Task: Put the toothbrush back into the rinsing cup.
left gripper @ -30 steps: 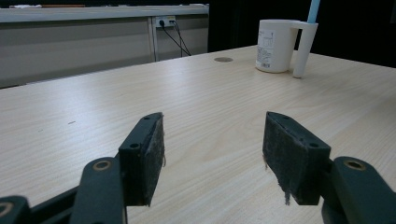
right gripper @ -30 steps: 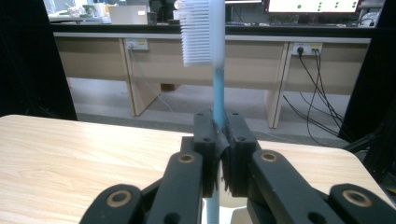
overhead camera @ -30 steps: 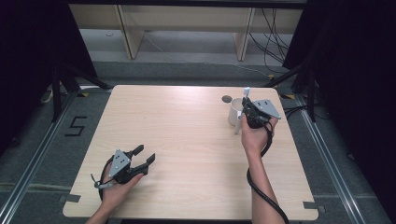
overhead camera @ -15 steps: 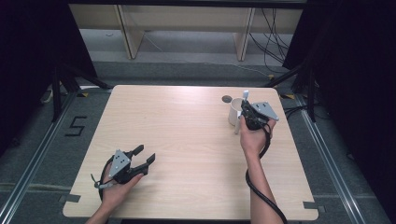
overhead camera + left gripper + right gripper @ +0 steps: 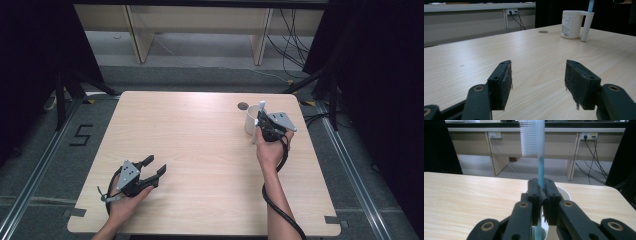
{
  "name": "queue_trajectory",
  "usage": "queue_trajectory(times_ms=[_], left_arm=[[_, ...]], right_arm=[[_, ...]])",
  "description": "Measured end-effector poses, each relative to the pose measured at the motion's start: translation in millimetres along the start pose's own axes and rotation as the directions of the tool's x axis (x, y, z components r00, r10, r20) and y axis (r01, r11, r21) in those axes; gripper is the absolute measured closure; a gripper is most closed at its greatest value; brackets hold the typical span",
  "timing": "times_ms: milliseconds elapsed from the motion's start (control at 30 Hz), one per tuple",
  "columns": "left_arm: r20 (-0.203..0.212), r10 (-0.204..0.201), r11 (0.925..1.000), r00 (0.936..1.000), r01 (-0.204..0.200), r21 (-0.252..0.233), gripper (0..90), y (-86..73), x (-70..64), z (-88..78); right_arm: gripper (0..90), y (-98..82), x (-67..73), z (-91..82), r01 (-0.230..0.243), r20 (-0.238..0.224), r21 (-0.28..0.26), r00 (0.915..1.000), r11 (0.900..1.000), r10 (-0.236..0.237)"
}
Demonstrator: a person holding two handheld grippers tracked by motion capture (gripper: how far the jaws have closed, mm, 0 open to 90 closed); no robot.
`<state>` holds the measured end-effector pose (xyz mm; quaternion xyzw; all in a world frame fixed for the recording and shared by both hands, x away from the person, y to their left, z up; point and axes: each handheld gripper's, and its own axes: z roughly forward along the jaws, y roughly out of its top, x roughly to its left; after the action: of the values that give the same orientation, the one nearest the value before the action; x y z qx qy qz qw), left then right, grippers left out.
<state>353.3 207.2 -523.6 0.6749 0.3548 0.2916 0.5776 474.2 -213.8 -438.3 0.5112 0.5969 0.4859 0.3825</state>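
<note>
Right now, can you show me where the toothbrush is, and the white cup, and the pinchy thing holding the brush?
toothbrush (image 5: 539, 152), right gripper view, on its handle beside the bristles.
white cup (image 5: 570, 23), left gripper view, on its side wall.
right gripper (image 5: 542, 195), right gripper view, between its two pads, shut on the handle.

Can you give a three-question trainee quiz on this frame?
1. True or false: the right tongs are shut on the toothbrush.
2. The toothbrush's lower end is: A) flat on the table, B) inside the white mug, C) in the left tongs.
3. Which way do the bristles point in the right gripper view?

Key: 1 true. 2 B. 3 left.
</note>
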Motion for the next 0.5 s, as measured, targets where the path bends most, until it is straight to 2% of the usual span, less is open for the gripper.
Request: queue_trajectory(times_ms=[100,133,200,233,367,433,500], left_arm=[[0.000,0.003,1.0000,1.0000,-0.003,0.001,38.1,0.1,-0.1,0.0],[0.000,0.003,1.0000,1.0000,-0.003,0.001,38.1,0.1,-0.2,0.1],[0.000,0.003,1.0000,1.0000,-0.003,0.002,38.1,0.1,-0.2,0.1],[0.000,0.003,1.0000,1.0000,-0.003,0.002,38.1,0.1,-0.2,0.1],[0.002,0.002,1.0000,1.0000,-0.002,0.002,38.2,0.1,-0.4,0.1],[0.003,0.002,1.0000,1.0000,-0.002,0.002,38.2,0.1,-0.4,0.1],[0.003,0.000,1.0000,1.0000,0.000,0.002,38.1,0.1,-0.3,0.2]], right_arm=[[85.8,-1.5,-0.5,0.7,-0.004,0.000,-0.005,1.0000,1.000,0.004],[85.7,-1.4,-1.6,1.2,0.017,-0.002,-0.008,0.9998,1.000,-0.017],[85.7,-2.3,0.3,-0.1,-0.016,0.008,0.001,0.9998,1.000,0.016],[85.6,-2.5,-0.9,0.3,0.003,0.006,-0.003,1.0000,1.000,-0.003],[85.0,-5.2,-0.2,-0.2,-0.012,0.008,0.003,0.9999,1.000,0.012],[84.3,-6.0,-2.1,0.5,0.000,0.001,0.000,1.0000,1.000,0.000],[83.9,-6.3,-2.1,-0.2,-0.008,-0.005,0.003,1.0000,1.000,0.008]])
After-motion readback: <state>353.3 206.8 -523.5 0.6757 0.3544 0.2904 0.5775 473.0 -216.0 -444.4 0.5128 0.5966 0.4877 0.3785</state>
